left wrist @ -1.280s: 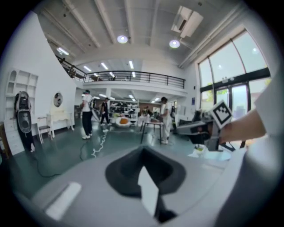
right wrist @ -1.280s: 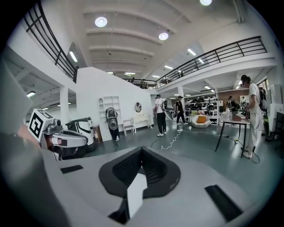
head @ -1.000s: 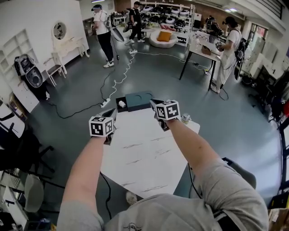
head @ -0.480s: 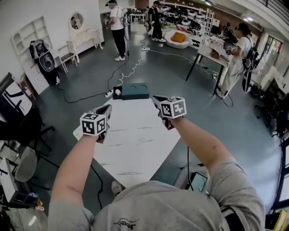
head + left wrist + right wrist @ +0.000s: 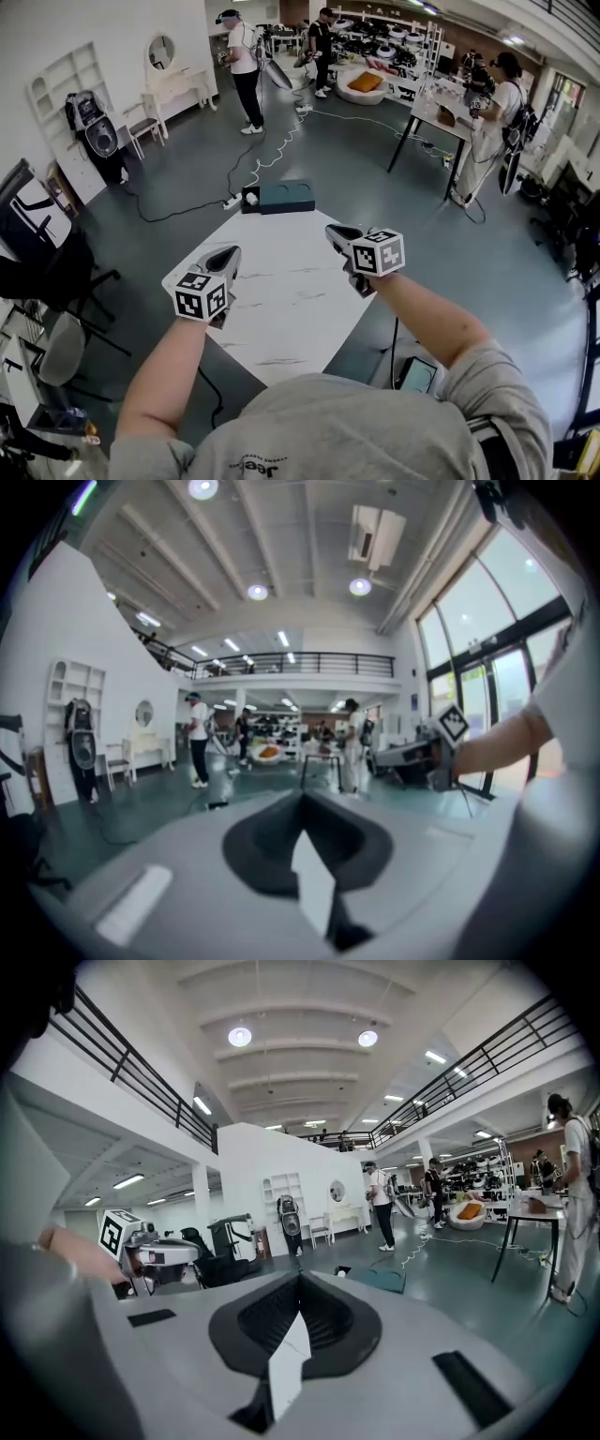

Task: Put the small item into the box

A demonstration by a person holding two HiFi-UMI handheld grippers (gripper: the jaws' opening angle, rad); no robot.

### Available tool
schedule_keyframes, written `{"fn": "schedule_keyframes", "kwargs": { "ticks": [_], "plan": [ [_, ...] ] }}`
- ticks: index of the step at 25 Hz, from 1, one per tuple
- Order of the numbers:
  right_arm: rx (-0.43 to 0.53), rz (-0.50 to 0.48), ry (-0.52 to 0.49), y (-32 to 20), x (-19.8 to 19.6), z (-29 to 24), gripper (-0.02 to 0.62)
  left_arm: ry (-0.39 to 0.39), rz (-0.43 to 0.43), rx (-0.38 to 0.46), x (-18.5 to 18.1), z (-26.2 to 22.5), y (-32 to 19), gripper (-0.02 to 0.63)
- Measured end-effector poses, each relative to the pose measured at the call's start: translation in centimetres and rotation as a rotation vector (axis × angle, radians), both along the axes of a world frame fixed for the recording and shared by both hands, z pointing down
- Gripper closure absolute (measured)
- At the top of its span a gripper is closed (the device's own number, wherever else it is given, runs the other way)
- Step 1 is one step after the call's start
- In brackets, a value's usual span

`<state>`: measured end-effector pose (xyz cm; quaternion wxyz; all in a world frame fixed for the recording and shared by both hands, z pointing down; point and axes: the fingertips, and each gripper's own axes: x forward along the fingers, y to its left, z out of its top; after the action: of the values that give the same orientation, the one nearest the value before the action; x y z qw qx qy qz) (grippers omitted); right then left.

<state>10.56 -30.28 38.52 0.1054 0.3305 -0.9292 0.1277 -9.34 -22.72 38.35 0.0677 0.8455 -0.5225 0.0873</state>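
A dark teal box (image 5: pixel 289 195) stands at the far end of the white marble table (image 5: pixel 281 309). A small white item (image 5: pixel 251 198) lies in the black tray at the box's left side. Both grippers hover over the table's middle, well short of the box. My left gripper (image 5: pixel 230 251) is shut with nothing in it, and so is my right gripper (image 5: pixel 336 231). In the right gripper view, the box (image 5: pixel 380 1280) and the white item (image 5: pixel 343 1272) show beyond the shut jaws of the right gripper (image 5: pixel 300 1279). The left gripper view shows the left gripper (image 5: pixel 302 799) with jaws closed and empty.
Several people (image 5: pixel 246 56) stand far back on the grey floor. A white cable (image 5: pixel 267 150) runs toward the table. A black-legged desk (image 5: pixel 441 117) is at the back right, dark chairs (image 5: pixel 37 272) at the left. The table's corners drop off close to both arms.
Both grippers have drawn back from the box toward the person, staying shut and empty. The view has also backed away, so the box sits farther off.
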Motion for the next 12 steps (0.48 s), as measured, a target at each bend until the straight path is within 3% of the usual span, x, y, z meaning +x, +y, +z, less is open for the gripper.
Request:
{"fn": "schedule_keyframes", "kwargs": {
  "ticks": [12],
  "plan": [
    [0.057, 0.024, 0.017, 6.9, -4.9, -0.1, 0.588, -0.033, 0.072, 0.074, -6.1, -0.1, 6.1, 0.603]
  ]
}}
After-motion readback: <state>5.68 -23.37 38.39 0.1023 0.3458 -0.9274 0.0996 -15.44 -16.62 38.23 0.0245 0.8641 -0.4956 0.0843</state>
